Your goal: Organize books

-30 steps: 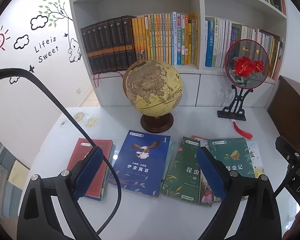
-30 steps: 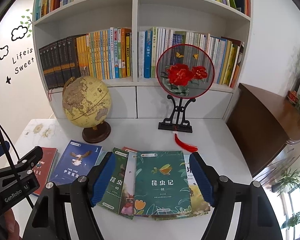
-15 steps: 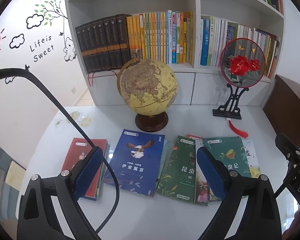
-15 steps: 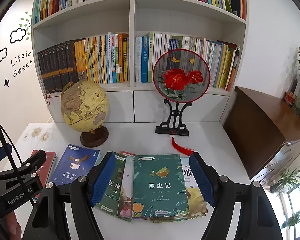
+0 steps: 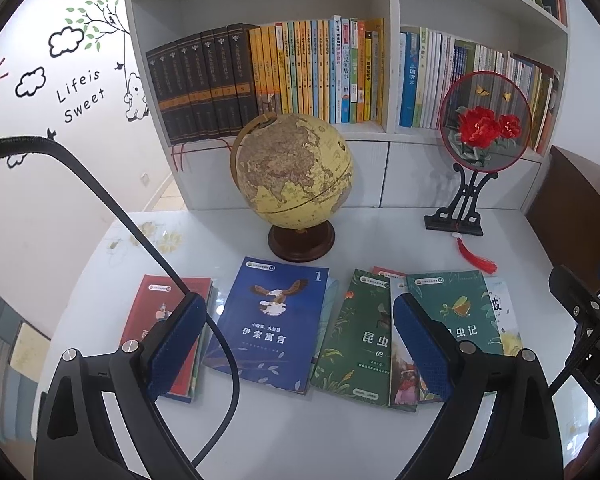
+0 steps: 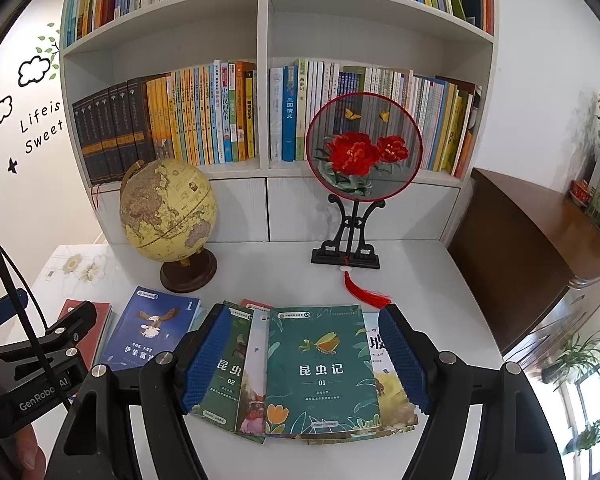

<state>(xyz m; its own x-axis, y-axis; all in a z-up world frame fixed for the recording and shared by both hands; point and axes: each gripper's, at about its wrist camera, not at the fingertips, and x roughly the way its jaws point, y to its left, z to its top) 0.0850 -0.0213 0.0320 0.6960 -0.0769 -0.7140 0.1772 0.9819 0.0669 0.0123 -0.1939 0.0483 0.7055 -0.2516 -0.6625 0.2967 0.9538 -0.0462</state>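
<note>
Books lie flat along the near edge of the white worktop [image 5: 340, 440], and over the last second none of them has shifted: the red book [image 5: 156, 320] at the left, the blue eagle book [image 5: 272, 328] beside it, and the loose fan of overlapping green books [image 6: 320, 368] to the right keep the same order and overlap. Only the framing has drifted a little, so the globe [image 5: 292, 180] and the embroidered fan on its stand [image 6: 360, 148] sit slightly differently in both views. That suggests the sorting has not begun; every loose book is still to be gathered or shelved.

Left tool [image 5: 296, 344] hovers above the worktop, angled down toward the blue eagle book, its jaws standing wide with nothing between the pads. Right tool [image 6: 306, 356] hangs in a like downward tilt over the green pile, jaws spread apart and framing the top cover marked 01 without touching it. Both have held that spread unchanged. How many books lie under the green fan is hard to count, perhaps four or five, since the tool fingers hide part of the edges. The shelved rows on the bookcase [image 6: 262, 80] behind look full, with little obvious gap.
</note>
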